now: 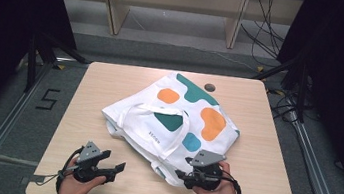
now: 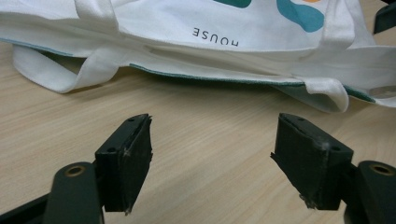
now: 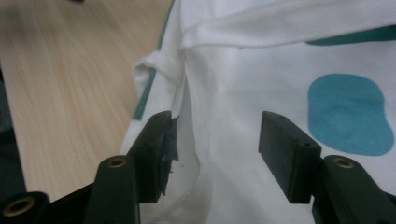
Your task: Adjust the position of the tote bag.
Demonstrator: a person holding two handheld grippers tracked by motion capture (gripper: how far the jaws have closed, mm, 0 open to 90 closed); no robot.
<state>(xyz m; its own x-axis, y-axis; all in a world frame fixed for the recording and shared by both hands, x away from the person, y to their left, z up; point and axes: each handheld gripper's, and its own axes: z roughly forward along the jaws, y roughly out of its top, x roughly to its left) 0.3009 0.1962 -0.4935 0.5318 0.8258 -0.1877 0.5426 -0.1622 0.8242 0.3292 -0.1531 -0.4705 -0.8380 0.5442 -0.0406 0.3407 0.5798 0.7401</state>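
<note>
The bag (image 2: 233, 42) runs off the top and both sides of the left gripper view. In the high view it hides the right tongs' (image 1: 181, 174) tips. The surface (image 3: 60, 70) is blurred in the right gripper view.

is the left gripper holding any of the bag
No, the left gripper has open jaws over bare table, short of the tote bag.

Tote bag (image 1: 176, 123): white, orange and teal blobs, one lighter blue blob, teal edge trim, dark "HOUSE" lettering. Worktop (image 1: 106, 83): pale wood grain. Tongs (image 2: 212, 158): black.
</note>
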